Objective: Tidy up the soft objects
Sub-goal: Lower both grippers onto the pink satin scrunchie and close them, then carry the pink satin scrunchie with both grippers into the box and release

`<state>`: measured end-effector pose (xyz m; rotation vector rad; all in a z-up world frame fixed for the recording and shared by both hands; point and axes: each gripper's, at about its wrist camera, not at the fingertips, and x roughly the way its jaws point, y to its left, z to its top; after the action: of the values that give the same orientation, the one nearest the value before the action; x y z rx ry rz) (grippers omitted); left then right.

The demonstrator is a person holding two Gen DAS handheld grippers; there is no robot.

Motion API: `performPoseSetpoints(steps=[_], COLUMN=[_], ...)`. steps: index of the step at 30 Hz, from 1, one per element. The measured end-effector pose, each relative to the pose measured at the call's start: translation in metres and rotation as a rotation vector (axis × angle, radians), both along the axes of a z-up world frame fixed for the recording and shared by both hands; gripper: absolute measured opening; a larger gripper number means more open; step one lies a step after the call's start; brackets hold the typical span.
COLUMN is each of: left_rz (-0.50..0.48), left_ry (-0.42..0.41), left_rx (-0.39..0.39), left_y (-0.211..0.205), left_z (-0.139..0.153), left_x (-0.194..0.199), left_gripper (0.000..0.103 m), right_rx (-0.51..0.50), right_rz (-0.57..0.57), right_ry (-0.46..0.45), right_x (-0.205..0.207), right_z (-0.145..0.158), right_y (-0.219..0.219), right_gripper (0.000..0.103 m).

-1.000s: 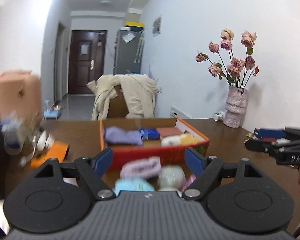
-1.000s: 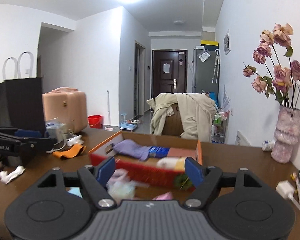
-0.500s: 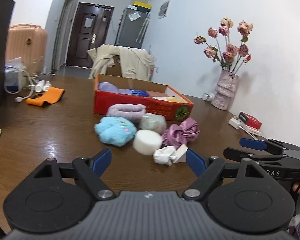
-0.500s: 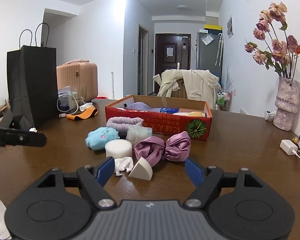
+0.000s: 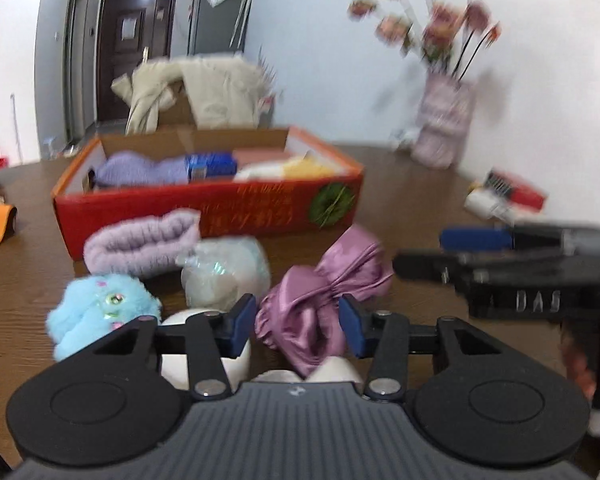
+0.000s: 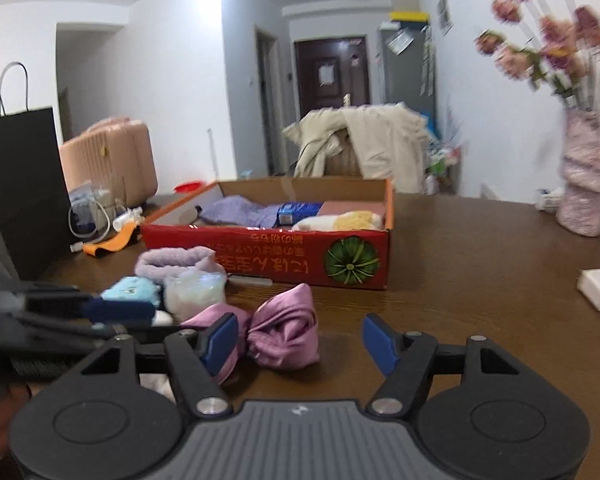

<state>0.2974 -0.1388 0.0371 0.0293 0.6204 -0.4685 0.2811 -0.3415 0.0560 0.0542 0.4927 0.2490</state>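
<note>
A purple satin scrunchie (image 5: 324,300) lies on the brown table in front of the red cardboard box (image 5: 260,208). My left gripper (image 5: 298,322) is open, its blue pads on either side of the scrunchie's near end. My right gripper (image 6: 300,338) is open, close behind the scrunchie (image 6: 284,332), and appears in the left wrist view (image 5: 480,248) to the scrunchie's right. A lilac fuzzy band (image 5: 140,240), a blue plush (image 5: 100,316), a wrapped pale bundle (image 5: 224,276) and a white sponge (image 5: 204,356) lie to the left.
The box (image 6: 268,256) holds a purple cloth (image 6: 236,208), a blue packet and pale items. A vase of dried roses (image 6: 586,184) and a white charger (image 6: 598,288) stand at the right. A black bag (image 6: 20,188), cables and an orange strap (image 6: 112,242) are at the left.
Both grippers have moved forward and down toward the soft objects. The left gripper's jaws have narrowed around the purple scrunchie. The right gripper has come in beside it.
</note>
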Motion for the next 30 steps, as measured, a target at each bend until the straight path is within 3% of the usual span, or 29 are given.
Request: performPoseSetpoints(steps=[6,8,10,13,18,24,30], left_rz=[-0.021,-0.028,-0.032,-0.031,-0.032,-0.045,-0.043], left_ry=[0.074,0.097,0.107,0.103,0.101,0.004,-0.083], left_rx=[-0.016,-0.018,-0.026,-0.039,-0.068,-0.115,-0.198], left_y=[-0.002,-0.004,-0.004,-0.005,-0.005,0.004,0.031], left_z=[-0.014,-0.017,-0.020,-0.019,-0.015,0.022,0.058], left_x=[0.028,0.036,0.040,0.042,0.042,0.013,-0.034], left_gripper=[0.045,0.045,0.040,0.026,0.014,0.013,0.013], right_rx=[0.040,0.099,0.166,0.178,0.179,0.173,0.179], right_rz=[0.064,0.095,0.119,0.102,0.082,0.051,0.068], right_ry=[0.097,0.119,0.139,0.141,0.128,0.039,-0.070], right_x=[0.063,0.069,0.072,0.072,0.070,0.038,-0.019], right_z=[-0.028,-0.036,-0.040,-0.043,-0.041,-0.011,0.029], right_y=[-0.002,-0.007,-0.014,-0.016,-0.016,-0.011,0.000], right_gripper=[0.042,0.029,0.024,0.022,0.018,0.016,0.016])
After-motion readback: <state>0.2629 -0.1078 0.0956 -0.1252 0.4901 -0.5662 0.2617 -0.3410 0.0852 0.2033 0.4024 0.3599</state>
